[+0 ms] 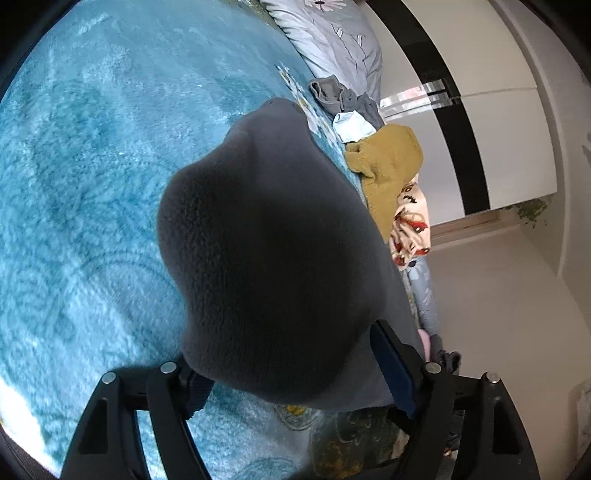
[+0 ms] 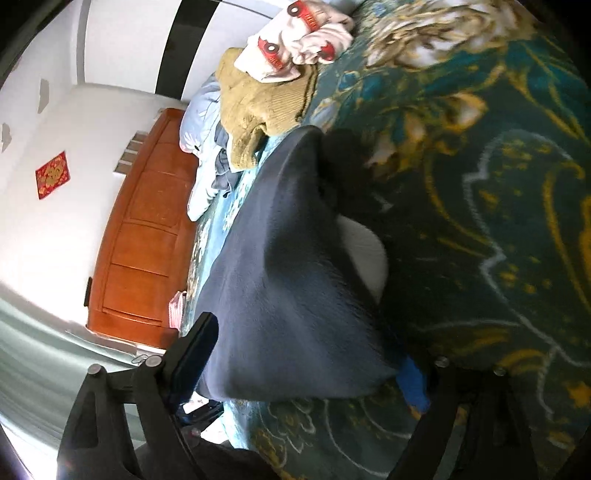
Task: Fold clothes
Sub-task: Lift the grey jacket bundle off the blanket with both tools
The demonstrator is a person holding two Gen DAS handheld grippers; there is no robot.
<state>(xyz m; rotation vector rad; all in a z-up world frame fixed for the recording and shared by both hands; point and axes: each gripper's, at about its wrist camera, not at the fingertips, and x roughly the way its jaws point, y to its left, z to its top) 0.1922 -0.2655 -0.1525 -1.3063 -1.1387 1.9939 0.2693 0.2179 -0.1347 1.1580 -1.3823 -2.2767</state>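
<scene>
A dark grey fleece garment fills the middle of the left wrist view, bunched and lifted over the blue blanket. My left gripper is shut on its near edge, fingers mostly covered by cloth. In the right wrist view the same garment stretches away over the green floral blanket, with a white patch showing under a fold. My right gripper is shut on its near edge.
A pile of unfolded clothes lies at the bed's edge: a mustard sweater, a cartoon-print garment, grey and light blue pieces. A floral pillow, wooden headboard and white wardrobe border the bed.
</scene>
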